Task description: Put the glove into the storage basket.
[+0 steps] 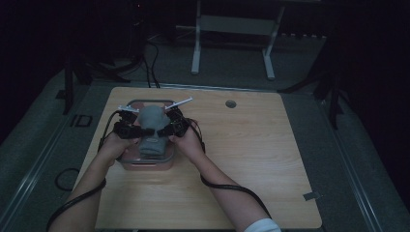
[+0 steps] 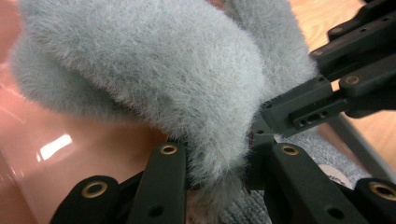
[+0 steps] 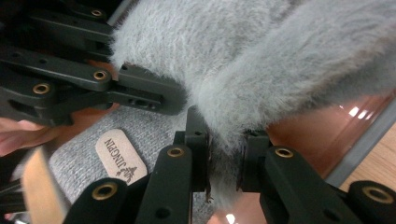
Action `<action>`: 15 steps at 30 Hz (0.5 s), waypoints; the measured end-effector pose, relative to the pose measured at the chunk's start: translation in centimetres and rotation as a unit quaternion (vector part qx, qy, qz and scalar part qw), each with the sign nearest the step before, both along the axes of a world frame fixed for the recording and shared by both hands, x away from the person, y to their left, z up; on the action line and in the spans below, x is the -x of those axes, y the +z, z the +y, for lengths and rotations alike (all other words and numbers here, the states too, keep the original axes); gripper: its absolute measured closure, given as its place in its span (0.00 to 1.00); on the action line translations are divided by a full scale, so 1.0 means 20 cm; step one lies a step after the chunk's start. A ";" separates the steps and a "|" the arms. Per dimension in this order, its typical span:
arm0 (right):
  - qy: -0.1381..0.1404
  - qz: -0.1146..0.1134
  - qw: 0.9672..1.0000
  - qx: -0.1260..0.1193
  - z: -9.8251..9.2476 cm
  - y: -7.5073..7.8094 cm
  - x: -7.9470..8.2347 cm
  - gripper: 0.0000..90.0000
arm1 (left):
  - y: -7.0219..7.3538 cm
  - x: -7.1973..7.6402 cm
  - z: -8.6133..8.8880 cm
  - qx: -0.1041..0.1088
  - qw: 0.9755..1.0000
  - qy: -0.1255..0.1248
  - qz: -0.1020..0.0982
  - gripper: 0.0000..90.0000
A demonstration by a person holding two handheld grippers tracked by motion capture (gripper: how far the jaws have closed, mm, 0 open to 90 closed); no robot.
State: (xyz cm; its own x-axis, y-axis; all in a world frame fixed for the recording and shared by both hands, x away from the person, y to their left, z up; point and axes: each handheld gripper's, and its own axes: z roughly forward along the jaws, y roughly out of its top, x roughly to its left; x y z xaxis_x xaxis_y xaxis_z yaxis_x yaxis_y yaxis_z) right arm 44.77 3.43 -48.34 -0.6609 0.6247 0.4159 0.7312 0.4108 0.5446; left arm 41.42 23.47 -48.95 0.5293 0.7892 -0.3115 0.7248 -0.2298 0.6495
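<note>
A fluffy grey cloth (image 1: 152, 118) hangs over a pink container (image 1: 145, 166) on the left half of the wooden table. My left gripper (image 1: 140, 131) is shut on the cloth's lower edge from the left, and my right gripper (image 1: 160, 130) is shut on it from the right. In the left gripper view the jaws (image 2: 217, 161) pinch a fold of the fluffy cloth (image 2: 154, 70). In the right gripper view the jaws (image 3: 224, 151) pinch another fold of that cloth (image 3: 261, 60). Under it lies a grey knitted piece (image 3: 84, 158) with a tan label (image 3: 119, 156).
The container's grey rim (image 3: 362, 142) runs close to my right gripper, with its pink floor (image 2: 70, 140) under the cloth. The wooden table (image 1: 251, 145) stretches to the right, with a round cable hole (image 1: 230, 104) at the back. Cables trail from both grippers over the front edge.
</note>
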 end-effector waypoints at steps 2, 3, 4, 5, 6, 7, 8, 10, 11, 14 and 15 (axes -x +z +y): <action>0.000 -0.002 1.000 0.008 0.01 -0.01 0.00 0.87 | -0.01 -0.01 -0.01 -0.003 1.000 0.003 0.012 0.83; 0.001 -0.005 1.000 0.026 0.02 -0.02 0.00 0.87 | -0.02 -0.02 -0.01 -0.009 1.000 0.003 0.023 0.83; 0.001 -0.007 0.999 0.034 0.03 -0.03 0.00 0.87 | -0.03 -0.04 -0.04 -0.030 0.999 0.004 0.036 0.83; 0.002 -0.008 0.999 0.044 0.03 -0.04 0.00 0.86 | -0.04 -0.05 -0.05 -0.041 0.998 0.004 0.043 0.82; 0.004 -0.007 0.999 0.051 0.04 -0.05 0.00 0.85 | -0.04 -0.05 -0.05 -0.041 0.998 0.004 0.043 0.82; 0.008 -0.014 0.998 0.060 0.05 -0.04 0.00 0.82 | -0.05 -0.06 -0.07 -0.052 0.997 0.005 0.053 0.82; 0.008 -0.014 0.998 0.060 0.05 -0.04 0.00 0.82 | -0.05 -0.06 -0.07 -0.052 0.997 0.005 0.053 0.82; 0.022 -0.036 0.995 0.090 0.07 -0.02 0.03 0.74 | -0.06 -0.06 -0.07 -0.053 0.997 0.009 0.053 0.80; 0.022 -0.036 0.995 0.090 0.07 -0.02 0.03 0.74 | -0.06 -0.06 -0.07 -0.055 0.997 0.009 0.054 0.80; 0.030 -0.054 0.994 0.095 0.06 0.02 0.04 0.68 | -0.06 -0.07 -0.09 -0.069 0.996 0.006 0.058 0.78; 0.024 -0.064 0.994 0.088 0.03 0.06 0.05 0.66 | -0.08 -0.07 -0.12 -0.084 0.994 0.012 0.064 0.75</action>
State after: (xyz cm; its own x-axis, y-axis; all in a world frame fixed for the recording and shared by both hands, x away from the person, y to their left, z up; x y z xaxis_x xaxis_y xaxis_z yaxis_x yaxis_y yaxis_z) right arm 43.81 3.95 -47.13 -0.7319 0.6471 0.2134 0.6380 0.5409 0.5481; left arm 42.90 21.16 -50.50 0.4745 0.8474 -0.2382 0.8054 -0.3087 0.5059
